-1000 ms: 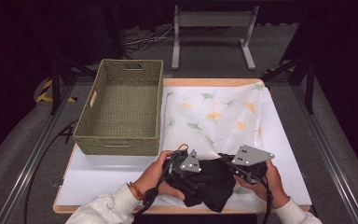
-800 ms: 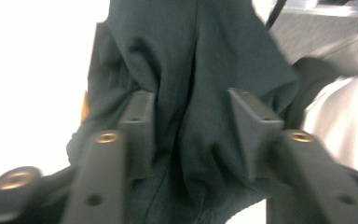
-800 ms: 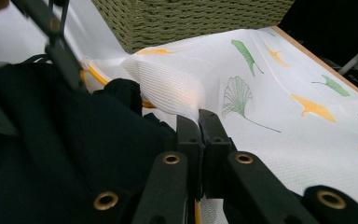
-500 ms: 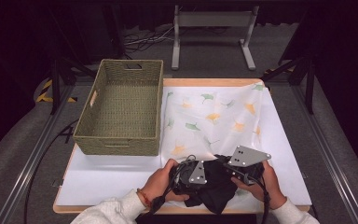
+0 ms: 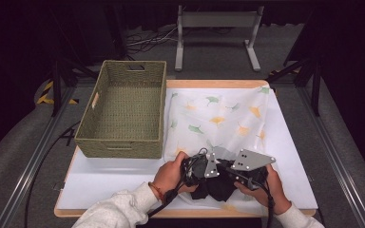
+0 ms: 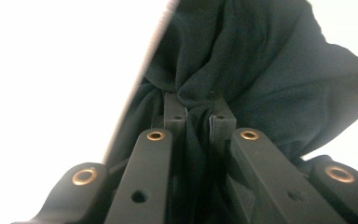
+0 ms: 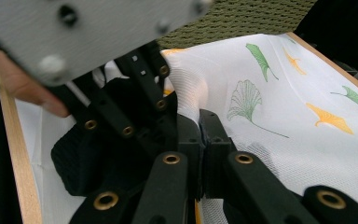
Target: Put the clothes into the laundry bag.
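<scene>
A black garment [image 5: 214,187] lies bunched at the table's front edge, on the near end of a white mesh bag printed with ginkgo leaves [image 5: 218,118]. My left gripper [image 6: 199,105] has just been closing and now pinches a fold of the black garment [image 6: 270,79] between its pads. My right gripper [image 7: 199,122] is shut on a raised edge of the mesh bag [image 7: 279,140], close beside the black cloth [image 7: 79,158]. In the high view both hands sit tight together over the garment, left gripper [image 5: 218,175] facing the right gripper [image 5: 232,176].
A green woven basket [image 5: 123,109] stands on the left half of the white table [image 5: 104,175], its inside bare. The wooden table edge [image 7: 16,154] runs close to my right gripper. Dark floor and a metal stand [image 5: 214,28] lie beyond.
My left gripper has slid right toward the right gripper and shut on the black garment, which is now more bunched. The right hand has stayed put.
</scene>
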The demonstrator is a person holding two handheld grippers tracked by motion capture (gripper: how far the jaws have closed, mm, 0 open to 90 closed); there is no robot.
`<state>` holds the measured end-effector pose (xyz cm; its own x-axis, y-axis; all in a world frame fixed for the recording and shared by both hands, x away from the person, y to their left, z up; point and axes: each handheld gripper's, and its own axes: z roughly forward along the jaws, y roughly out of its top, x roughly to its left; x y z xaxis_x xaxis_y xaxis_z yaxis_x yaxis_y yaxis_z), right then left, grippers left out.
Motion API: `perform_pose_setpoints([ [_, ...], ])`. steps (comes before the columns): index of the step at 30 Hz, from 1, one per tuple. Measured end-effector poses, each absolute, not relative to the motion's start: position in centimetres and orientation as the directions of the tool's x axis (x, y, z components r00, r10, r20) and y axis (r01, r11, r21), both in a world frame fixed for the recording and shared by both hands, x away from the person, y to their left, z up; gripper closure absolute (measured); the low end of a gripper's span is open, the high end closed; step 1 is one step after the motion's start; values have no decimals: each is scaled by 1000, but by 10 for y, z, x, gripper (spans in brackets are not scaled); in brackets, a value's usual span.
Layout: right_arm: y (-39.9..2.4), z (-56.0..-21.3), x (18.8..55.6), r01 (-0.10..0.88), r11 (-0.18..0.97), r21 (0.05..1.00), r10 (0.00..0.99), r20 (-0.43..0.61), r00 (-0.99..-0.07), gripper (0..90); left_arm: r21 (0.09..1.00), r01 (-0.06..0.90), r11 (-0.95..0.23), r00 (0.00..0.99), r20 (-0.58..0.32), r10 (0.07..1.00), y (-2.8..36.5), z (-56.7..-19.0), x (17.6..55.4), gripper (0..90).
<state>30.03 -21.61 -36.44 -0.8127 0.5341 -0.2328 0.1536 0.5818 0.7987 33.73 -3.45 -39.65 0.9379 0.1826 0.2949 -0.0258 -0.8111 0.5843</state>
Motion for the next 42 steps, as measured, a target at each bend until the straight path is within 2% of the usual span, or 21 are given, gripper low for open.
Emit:
perform_pose_setpoints([
  [3,-216,-367,302,165,582,797,536,-222,-814,888,623,7,-782,935,273,225,-33,-395,344,833],
  [10,-215,-370,302,182,592,785,537,-216,-815,888,623,39,-781,915,291,278,-29,-394,355,838],
  [14,-216,-370,303,189,591,784,544,-214,-811,888,645,56,-762,930,244,275,-25,-393,357,818],
  [17,-217,-371,304,192,591,783,549,-217,-807,888,668,61,-742,931,230,284,-17,-390,351,735],
  [19,-218,-371,304,191,591,783,551,-219,-806,888,685,63,-726,941,201,272,-10,-387,345,610],
  [22,-218,-371,303,190,592,783,551,-221,-805,888,702,42,-711,940,214,266,-3,-385,338,562],
  [23,-217,-371,303,188,594,782,549,-224,-805,888,721,43,-692,944,198,264,5,-383,331,467],
  [25,-217,-371,302,187,596,781,548,-226,-805,888,727,45,-685,939,203,277,10,-382,328,412],
  [28,-216,-370,302,181,599,780,546,-233,-805,888,757,44,-651,954,163,254,25,-377,321,435],
  [29,-216,-370,301,180,600,779,545,-233,-805,888,755,25,-656,962,160,222,31,-376,317,592],
  [31,-216,-370,301,180,598,781,545,-232,-806,888,722,7,-691,966,173,191,34,-379,312,619],
  [32,-217,-369,301,182,594,784,547,-227,-806,888,695,-2,-719,970,176,168,34,-384,311,696],
  [33,-217,-368,301,180,593,785,546,-227,-806,888,671,-7,-742,968,191,163,32,-389,312,733],
  [38,-214,-370,301,176,601,780,535,-229,-813,888,616,4,-788,973,178,144,19,-403,319,774],
  [40,-213,-371,301,179,606,775,533,-229,-815,888,579,-39,-815,965,235,121,5,-411,323,792],
  [42,-213,-372,301,178,608,774,530,-229,-817,888,575,-39,-817,964,238,122,1,-414,325,802],
])
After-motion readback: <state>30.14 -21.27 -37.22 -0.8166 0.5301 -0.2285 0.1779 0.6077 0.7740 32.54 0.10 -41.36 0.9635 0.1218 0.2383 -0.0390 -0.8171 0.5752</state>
